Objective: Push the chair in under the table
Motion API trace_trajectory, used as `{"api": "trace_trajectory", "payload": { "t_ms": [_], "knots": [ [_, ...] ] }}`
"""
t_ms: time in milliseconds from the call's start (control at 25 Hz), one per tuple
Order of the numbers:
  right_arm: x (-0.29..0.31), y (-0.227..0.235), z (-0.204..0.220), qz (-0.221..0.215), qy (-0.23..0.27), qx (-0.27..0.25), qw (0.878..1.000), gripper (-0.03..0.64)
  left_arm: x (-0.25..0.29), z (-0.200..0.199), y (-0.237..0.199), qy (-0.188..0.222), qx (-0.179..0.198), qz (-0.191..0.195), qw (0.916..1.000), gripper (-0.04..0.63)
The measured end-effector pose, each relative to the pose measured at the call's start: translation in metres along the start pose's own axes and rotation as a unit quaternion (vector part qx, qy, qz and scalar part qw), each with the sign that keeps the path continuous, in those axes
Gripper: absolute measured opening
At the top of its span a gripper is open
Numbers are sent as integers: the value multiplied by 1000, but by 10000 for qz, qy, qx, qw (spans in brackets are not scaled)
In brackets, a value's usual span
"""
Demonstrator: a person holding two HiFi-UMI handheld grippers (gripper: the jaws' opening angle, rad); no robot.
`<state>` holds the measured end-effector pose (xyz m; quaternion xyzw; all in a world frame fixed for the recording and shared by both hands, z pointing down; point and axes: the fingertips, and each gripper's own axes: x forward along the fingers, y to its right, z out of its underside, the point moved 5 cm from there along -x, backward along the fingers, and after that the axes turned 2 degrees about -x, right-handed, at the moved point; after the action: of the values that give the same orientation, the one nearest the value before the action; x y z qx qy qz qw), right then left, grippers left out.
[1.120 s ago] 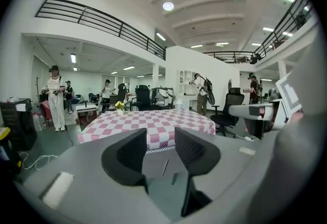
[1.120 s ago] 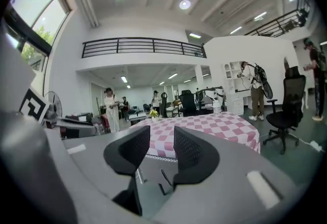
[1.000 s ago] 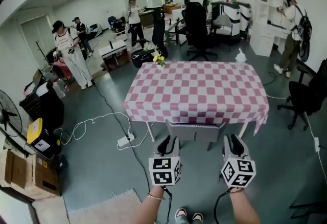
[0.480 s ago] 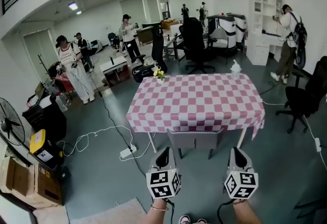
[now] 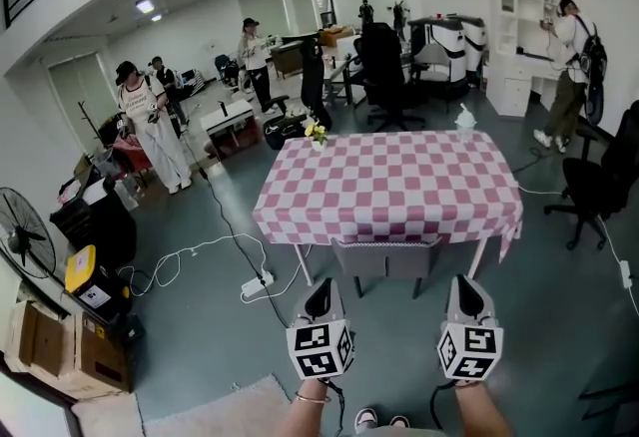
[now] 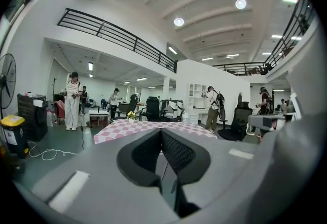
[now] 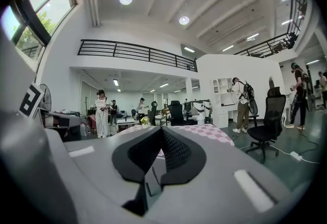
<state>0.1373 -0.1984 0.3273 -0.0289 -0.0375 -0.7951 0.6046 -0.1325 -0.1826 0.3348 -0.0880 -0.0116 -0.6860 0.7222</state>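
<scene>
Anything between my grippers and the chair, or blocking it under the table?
Nothing visible. Only bare floor separates the left gripper and right gripper, both shut, from the chair, whose back stands at the table's near edge. The power strip lies off to the left. Under the table is hidden.

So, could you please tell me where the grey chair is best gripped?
Take the top edge of the backrest of the grey chair, from the near side. Only the backrest shows clear of the checked table; the seat is hidden under the cloth. A hold near each upper corner should keep it straight.
</scene>
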Motion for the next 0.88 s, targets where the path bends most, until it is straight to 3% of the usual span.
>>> {"api": "trace_trajectory", "payload": {
  "t_ms": [240, 880],
  "knots": [
    [-1, -4, -1, -60, 0, 142, 9999, 9, -2, 0, -3, -37, 70, 2, 10000, 2],
    [-6, 7, -10, -47, 11, 235, 9997, 9, -6, 13, -15, -125, -187, -38, 9997, 2]
  ]
}}
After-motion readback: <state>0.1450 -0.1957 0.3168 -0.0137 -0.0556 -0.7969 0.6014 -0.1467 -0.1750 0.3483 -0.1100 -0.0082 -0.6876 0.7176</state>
